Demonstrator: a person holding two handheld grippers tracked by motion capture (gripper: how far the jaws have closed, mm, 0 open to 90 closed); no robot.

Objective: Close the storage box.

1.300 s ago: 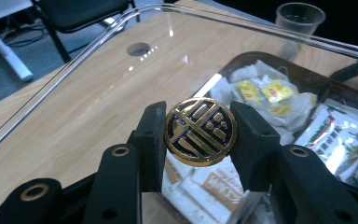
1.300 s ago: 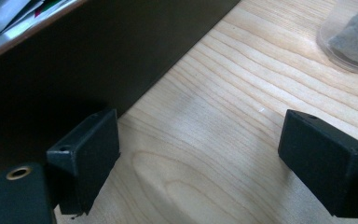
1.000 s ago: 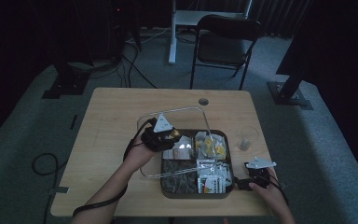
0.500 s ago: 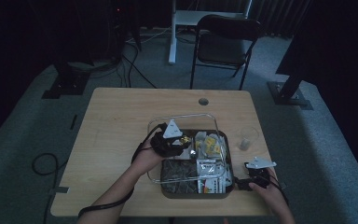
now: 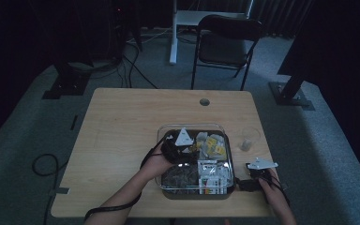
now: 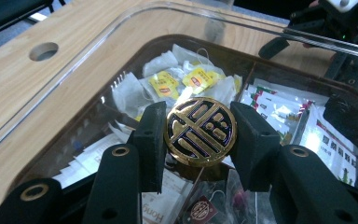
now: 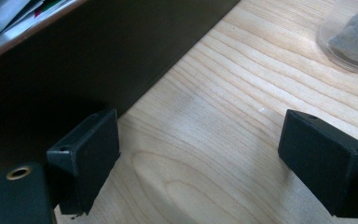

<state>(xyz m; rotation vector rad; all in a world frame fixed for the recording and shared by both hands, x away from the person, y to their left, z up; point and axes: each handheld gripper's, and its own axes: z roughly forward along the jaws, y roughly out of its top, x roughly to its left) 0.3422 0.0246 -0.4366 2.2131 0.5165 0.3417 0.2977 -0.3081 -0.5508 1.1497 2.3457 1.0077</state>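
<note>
Left gripper [image 6: 199,133] was clamped on a round black-and-gold knob [image 6: 200,130], which sat atop a clear lid [image 6: 74,88] held over the divided tea box [image 5: 229,183]. Right gripper [image 7: 200,163] rested on the table [image 7: 242,116] beside the box, jaws wide apart, holding nothing.

High view looks forward and down from above the person's side onto the whole table [image 5: 122,122]; left gripper view sits close over the dark box [image 6: 307,60], right gripper view low beside its wall [image 7: 74,56], both shared overhead.
</note>
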